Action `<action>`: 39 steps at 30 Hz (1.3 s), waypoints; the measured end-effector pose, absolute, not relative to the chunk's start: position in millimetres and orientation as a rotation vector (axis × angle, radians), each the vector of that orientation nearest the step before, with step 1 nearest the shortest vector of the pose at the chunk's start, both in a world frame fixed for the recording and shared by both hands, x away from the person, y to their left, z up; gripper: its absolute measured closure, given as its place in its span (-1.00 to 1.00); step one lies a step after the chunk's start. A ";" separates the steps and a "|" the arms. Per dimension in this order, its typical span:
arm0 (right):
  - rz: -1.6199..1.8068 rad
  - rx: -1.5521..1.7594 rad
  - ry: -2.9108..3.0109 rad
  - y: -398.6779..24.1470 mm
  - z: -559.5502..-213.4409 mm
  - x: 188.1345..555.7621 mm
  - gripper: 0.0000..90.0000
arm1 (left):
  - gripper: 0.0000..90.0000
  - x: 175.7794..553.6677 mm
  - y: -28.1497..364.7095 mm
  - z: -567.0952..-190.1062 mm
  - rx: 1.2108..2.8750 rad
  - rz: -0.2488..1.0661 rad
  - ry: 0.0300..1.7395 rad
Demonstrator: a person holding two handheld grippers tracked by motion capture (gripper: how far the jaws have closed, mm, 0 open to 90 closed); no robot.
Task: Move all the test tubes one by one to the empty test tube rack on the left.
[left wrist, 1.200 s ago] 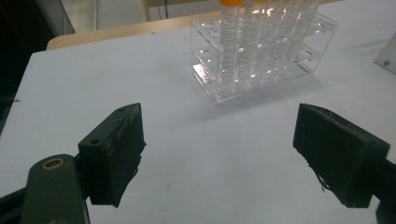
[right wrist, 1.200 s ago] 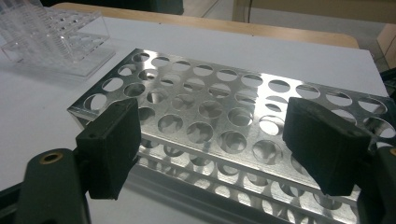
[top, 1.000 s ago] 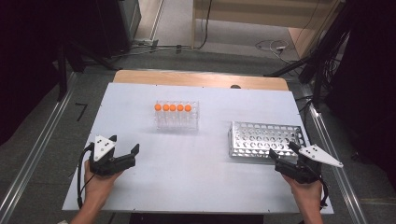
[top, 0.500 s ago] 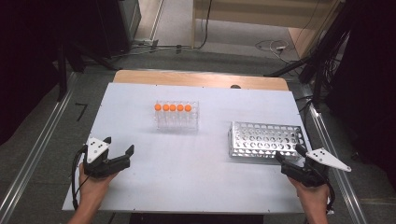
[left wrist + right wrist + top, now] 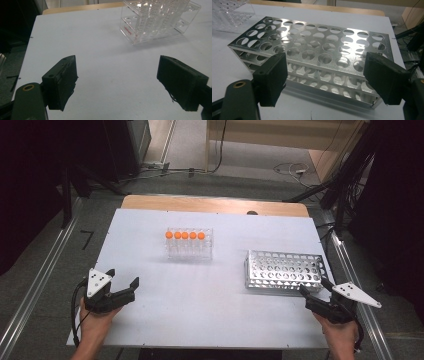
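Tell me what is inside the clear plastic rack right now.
The clear plastic rack holds five tubes with orange caps in one row. Tube contents cannot be made out. The metal rack shows empty holes.

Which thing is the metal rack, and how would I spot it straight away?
Start at the white table and look to its right half, just ahead of the right gripper. The metal test tube rack stands there, a shiny silver block whose top plate is pierced with rows of round holes, all empty. The clear plastic rack farther left holds orange-capped tubes instead.
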State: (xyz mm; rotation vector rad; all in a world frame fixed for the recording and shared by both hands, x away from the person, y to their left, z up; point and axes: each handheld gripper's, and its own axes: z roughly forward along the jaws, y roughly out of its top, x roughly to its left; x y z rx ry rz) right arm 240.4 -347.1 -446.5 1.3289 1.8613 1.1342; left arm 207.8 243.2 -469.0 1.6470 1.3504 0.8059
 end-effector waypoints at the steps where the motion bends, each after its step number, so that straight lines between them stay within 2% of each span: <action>1: 1.132 1.330 1.861 -347.8 -446.5 240.0 -0.60 | -0.62 207.3 243.8 -469.1 1.647 0.803 1.351; 39: 1.086 1.401 1.793 -376.2 -450.8 231.6 -0.60 | -0.62 207.2 255.2 -478.1 1.661 0.771 1.404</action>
